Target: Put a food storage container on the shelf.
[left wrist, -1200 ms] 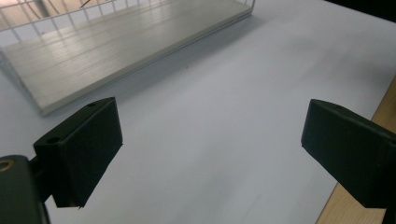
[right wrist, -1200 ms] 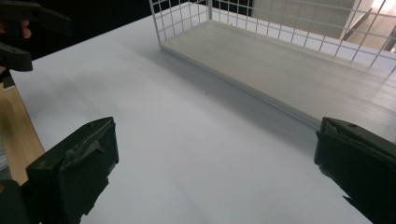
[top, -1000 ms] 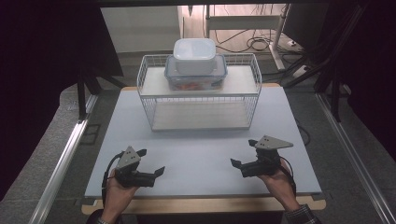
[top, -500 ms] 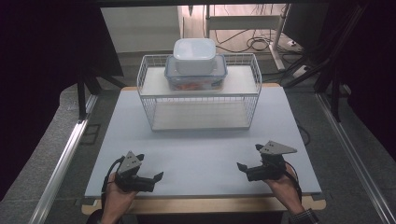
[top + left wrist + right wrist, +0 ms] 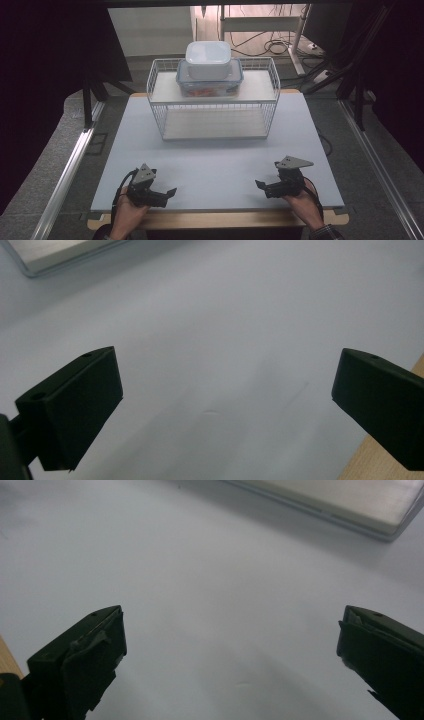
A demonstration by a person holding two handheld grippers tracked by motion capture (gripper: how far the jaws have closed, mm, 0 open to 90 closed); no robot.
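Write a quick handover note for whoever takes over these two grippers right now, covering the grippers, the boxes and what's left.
Left gripper: open, holding nothing, low at the table's near edge.
Right gripper: open, holding nothing, also at the near edge.
White container sits stacked on the clear container atop the wire rack at the far side.
Done: nothing gripped.
Left: probably reach forward to the stack.

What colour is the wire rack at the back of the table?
White; the wire rack shows best in the high view.

We see our left gripper (image 5: pixel 225 405) with its two black jaws wide apart over the white table (image 5: pixel 225 330), nothing between them.
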